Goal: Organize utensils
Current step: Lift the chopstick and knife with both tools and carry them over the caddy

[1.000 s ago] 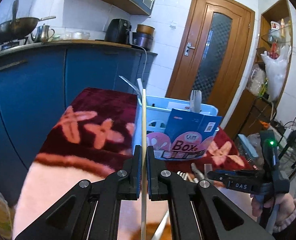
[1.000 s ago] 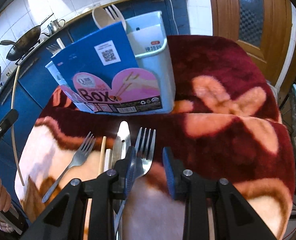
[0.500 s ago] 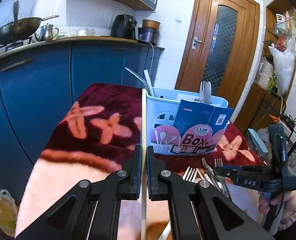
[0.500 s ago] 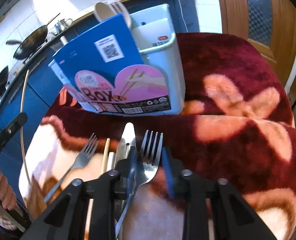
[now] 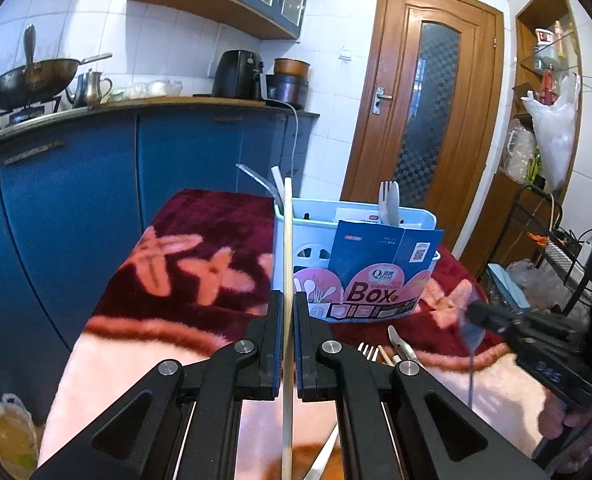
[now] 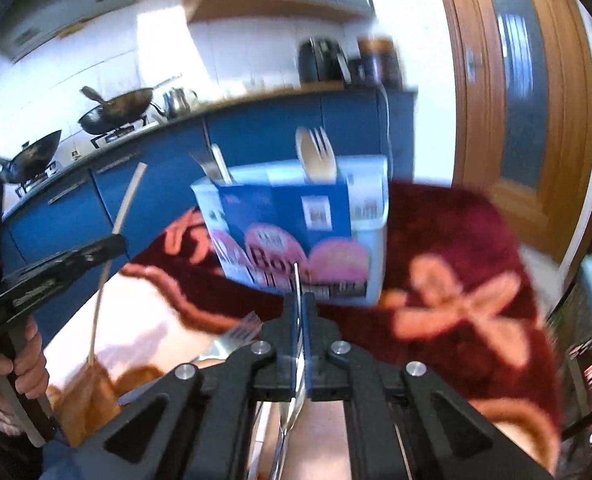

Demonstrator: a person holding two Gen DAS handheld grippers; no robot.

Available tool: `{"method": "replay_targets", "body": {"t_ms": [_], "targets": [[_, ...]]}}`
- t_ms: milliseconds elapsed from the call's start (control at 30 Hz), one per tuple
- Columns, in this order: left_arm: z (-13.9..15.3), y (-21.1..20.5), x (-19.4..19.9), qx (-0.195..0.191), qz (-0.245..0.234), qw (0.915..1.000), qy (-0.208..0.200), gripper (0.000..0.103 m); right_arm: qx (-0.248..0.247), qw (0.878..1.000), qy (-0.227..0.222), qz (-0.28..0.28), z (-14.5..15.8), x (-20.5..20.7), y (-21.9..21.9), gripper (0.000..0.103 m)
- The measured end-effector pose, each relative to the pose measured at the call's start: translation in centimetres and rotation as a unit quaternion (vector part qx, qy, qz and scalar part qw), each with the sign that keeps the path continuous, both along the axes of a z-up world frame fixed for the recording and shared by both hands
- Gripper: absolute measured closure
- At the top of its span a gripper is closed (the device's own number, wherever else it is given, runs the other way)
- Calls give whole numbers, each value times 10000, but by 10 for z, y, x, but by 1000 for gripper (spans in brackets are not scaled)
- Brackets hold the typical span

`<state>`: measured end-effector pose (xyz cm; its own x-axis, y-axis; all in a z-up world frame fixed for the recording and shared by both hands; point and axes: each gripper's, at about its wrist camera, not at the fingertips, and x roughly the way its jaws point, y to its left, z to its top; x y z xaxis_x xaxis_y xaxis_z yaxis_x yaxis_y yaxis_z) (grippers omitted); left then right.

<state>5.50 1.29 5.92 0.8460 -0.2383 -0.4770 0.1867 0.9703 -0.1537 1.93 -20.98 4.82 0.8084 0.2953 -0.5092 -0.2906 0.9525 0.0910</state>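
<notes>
Two closed grips: left fingers point(image 5: 289, 346) on pale chopstick point(image 5: 287, 280) (upright), right fingers point(image 6: 299, 344) on edge-on metal fork point(image 6: 296, 286).

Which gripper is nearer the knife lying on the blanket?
Right. The right gripper hangs just above and beside the knife, shut on a fork; the left gripper holds a chopstick farther left.

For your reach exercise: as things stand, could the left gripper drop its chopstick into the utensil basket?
Probably yes: the left gripper holds the chopstick, and the basket stands just ahead, top open, nothing between.
</notes>
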Motion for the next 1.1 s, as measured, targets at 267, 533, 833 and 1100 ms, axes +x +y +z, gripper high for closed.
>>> {"method": "replay_targets", "body": {"t_ms": [267,533,833,1100], "targets": [[9,-7,-1,49,-70,9999,-124,99,-100,9956,-888,-267,32,-23,2,100],[38,-13,9,86,-68,9983,-575,99,-47,9871,-1496,-575,67,-24,-5,100],[85,-14,40,-382,38,9889,-1438,99,-177,9735,-2066,-966,101,-14,-11,100],[103,-20,82,-886,208,9749,-2034,99,-272,9666,-2274,-1148,105,6,-10,100]]}}
